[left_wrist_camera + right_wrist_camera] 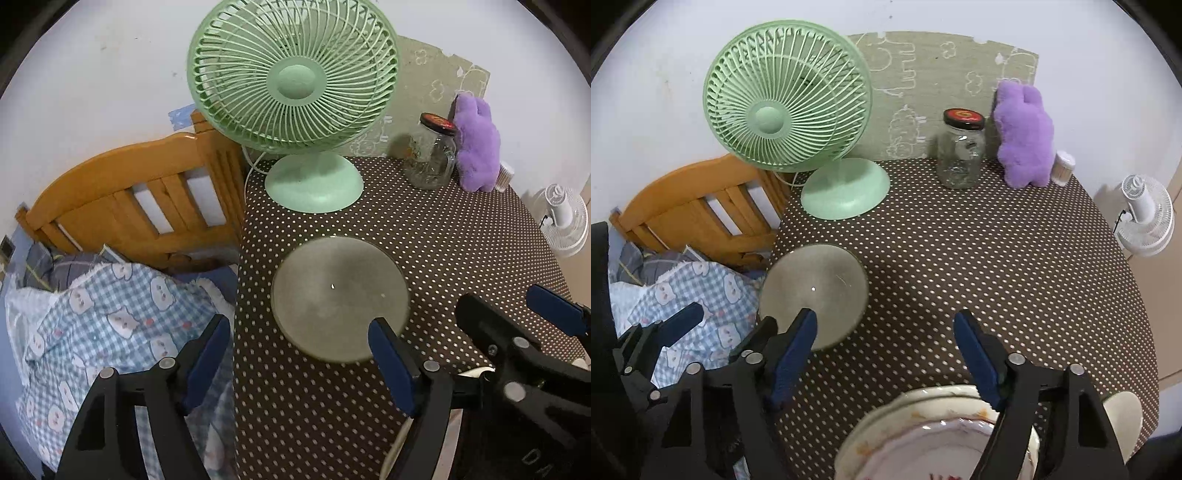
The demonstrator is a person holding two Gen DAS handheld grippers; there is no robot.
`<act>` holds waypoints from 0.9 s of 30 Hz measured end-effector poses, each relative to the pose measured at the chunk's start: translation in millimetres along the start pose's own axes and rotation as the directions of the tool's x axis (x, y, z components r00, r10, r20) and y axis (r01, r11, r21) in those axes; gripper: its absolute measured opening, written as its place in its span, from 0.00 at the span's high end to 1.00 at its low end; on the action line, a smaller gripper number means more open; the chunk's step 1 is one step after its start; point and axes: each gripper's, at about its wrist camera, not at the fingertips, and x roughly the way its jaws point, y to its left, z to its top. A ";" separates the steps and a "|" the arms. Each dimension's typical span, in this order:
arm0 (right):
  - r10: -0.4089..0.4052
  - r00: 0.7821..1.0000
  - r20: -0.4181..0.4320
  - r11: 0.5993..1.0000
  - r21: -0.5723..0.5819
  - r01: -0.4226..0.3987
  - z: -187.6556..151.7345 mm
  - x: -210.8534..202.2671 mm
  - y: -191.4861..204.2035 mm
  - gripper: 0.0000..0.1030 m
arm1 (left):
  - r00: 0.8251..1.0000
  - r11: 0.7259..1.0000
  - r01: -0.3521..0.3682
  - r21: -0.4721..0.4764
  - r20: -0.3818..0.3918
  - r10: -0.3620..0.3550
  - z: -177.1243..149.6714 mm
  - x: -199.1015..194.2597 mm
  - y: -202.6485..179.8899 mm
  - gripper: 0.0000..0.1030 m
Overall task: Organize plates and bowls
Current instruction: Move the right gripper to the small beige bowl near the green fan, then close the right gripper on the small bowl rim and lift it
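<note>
I observe the left tool [299, 354] held above the near left part of the tabletop [461, 243], its blue-padded fingers spread wide and pinching nothing. A grey-green plate [340, 299] lies flat on the dotted brown cloth near the tabletop's left edge; the left tool's right finger overlaps its near rim in the left wrist view, but I cannot tell whether it touches.

The right tool [886, 350] is likewise spread and empty, hovering over the near middle of the tabletop. Directly below it, at the near edge, I note a stack of dishes [923, 435]: a white dish with red markings sits on a cream one. A further cream rim [1123, 410] shows at the near right, mostly hidden.

At the far side stand a green fan [790, 110], a glass jar [960, 155] with a dark lid, and a purple plush toy [1023, 136]. A wooden bed headboard [129, 199] and checked bedding [110, 321] lie left of the tabletop.
</note>
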 end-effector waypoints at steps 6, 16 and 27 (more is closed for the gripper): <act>-0.024 1.000 -0.020 1.000 0.012 0.024 7.6 31.0 9.6 0.34 | 1.000 0.999 0.006 0.033 -0.011 -0.006 9.1 27.2 4.5 0.35; -0.043 0.996 -0.073 0.998 0.041 0.046 13.0 81.4 13.8 0.47 | 0.998 1.000 -0.011 0.011 -0.055 0.011 14.7 72.3 14.5 0.54; -0.032 0.993 -0.117 0.999 0.036 0.037 10.8 115.8 16.3 0.69 | 0.996 1.000 -0.011 0.027 -0.089 0.013 12.1 96.0 11.7 0.74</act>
